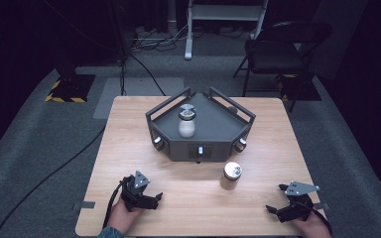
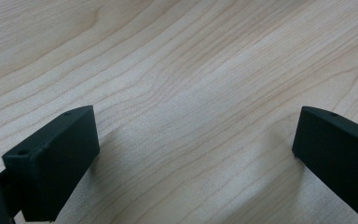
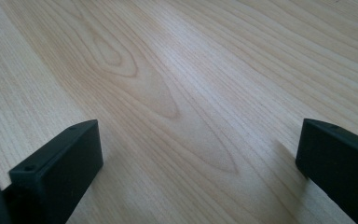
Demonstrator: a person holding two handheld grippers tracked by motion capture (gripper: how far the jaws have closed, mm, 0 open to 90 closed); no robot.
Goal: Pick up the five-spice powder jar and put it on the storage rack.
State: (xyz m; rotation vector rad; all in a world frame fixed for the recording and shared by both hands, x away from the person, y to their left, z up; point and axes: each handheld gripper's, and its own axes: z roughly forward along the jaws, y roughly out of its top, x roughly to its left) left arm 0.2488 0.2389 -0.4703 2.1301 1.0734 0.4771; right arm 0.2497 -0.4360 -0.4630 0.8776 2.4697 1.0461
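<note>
Nothing looks started: the left gripper (image 1: 151, 198) and right gripper (image 1: 274, 210) rest on the wooden table (image 1: 129, 148), jaws spread wide and empty, while the silver-lidded jar (image 1: 232, 175) stands well ahead between them, another jar (image 1: 187, 120) already in the dark tray (image 1: 218, 134).

A pale wooden table (image 1: 129, 148) stands on grey carpet (image 1: 25, 129); its grain runs in long streaks in both gripper views. 2 small grey tabs stick out at its near edge, 1 by the near left corner (image 1: 84, 205) and 1 by the near right corner (image 1: 320, 205). Beyond the far right corner stands a dark folding chair (image 1: 278, 49). Off the far left corner sits a black-and-yellow striped base (image 1: 69, 89). A black cable (image 1: 44, 178) crosses the carpet left of the table. A white stand (image 1: 226, 12) rises well behind.
</note>
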